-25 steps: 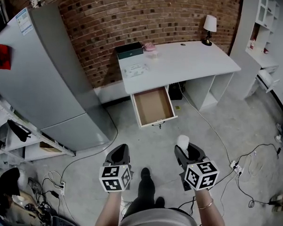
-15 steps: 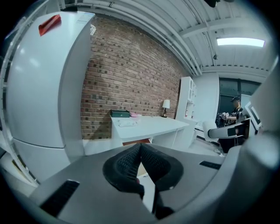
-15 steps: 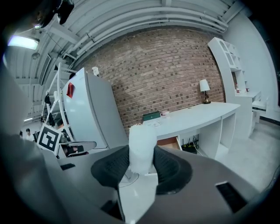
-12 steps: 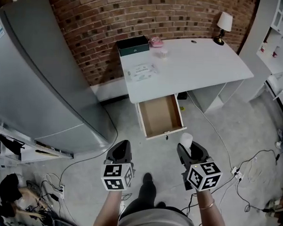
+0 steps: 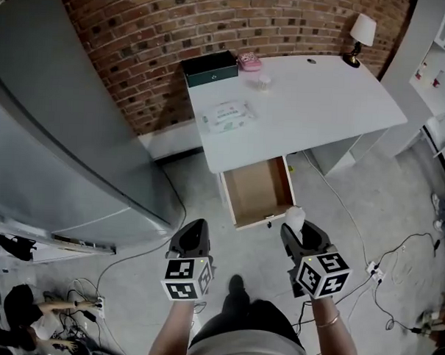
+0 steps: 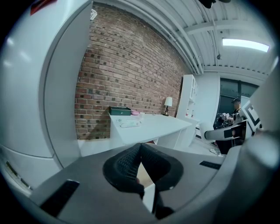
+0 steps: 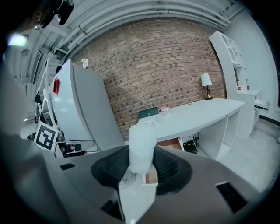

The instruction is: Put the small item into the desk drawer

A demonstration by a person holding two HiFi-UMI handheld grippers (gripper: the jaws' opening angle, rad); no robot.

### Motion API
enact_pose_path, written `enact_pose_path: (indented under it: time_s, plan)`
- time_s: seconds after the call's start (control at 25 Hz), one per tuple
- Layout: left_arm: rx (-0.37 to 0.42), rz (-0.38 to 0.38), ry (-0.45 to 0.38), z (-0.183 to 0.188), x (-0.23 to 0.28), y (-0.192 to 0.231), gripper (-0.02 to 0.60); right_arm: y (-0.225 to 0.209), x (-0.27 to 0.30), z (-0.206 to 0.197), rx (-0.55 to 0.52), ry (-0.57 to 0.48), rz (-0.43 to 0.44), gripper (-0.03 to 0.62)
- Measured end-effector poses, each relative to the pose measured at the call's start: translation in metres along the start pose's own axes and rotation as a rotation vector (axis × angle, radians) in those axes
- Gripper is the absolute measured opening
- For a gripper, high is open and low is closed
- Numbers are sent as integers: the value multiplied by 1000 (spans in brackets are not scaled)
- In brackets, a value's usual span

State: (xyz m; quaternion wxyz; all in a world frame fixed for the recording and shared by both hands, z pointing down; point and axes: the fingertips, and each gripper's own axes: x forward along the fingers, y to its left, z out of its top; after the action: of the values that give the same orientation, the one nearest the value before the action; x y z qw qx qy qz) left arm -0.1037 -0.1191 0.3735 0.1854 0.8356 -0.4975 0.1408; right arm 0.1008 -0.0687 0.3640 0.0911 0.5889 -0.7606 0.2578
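Observation:
The white desk [image 5: 321, 104] stands against the brick wall, and its wooden drawer [image 5: 258, 190] is pulled open toward me. My right gripper [image 5: 298, 228] is shut on a small white item [image 5: 294, 216], just right of the drawer's front edge and above the floor. In the right gripper view the white item [image 7: 141, 146] stands upright between the black pads [image 7: 173, 168], with the drawer [image 7: 168, 143] behind it. My left gripper [image 5: 193, 227] hangs over the floor left of the drawer. In its own view the left gripper [image 6: 140, 148] is shut, with nothing in it.
A tall grey fridge [image 5: 55, 129] stands at the left. On the desk lie a green box [image 5: 209, 68], a pink item [image 5: 249, 62], a wipes packet [image 5: 229, 116], a small cup [image 5: 264, 81] and a lamp [image 5: 361, 30]. Cables [image 5: 396, 250] trail over the floor at right.
The desk and the open drawer have come nearer and lower in the head view. Both grippers keep their place in the frame, the right one still on the white item.

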Motion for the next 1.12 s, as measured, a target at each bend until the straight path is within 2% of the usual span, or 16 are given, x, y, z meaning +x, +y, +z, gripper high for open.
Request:
enact_pose_path:
  time_s: [0.72, 1.12]
  plan:
    - [-24, 27, 50, -27, 76, 12, 20, -40, 94, -30, 5, 101, 40, 175]
    - [-46, 52, 85, -60, 116, 18, 20, -68, 154, -74, -2, 195, 54, 175]
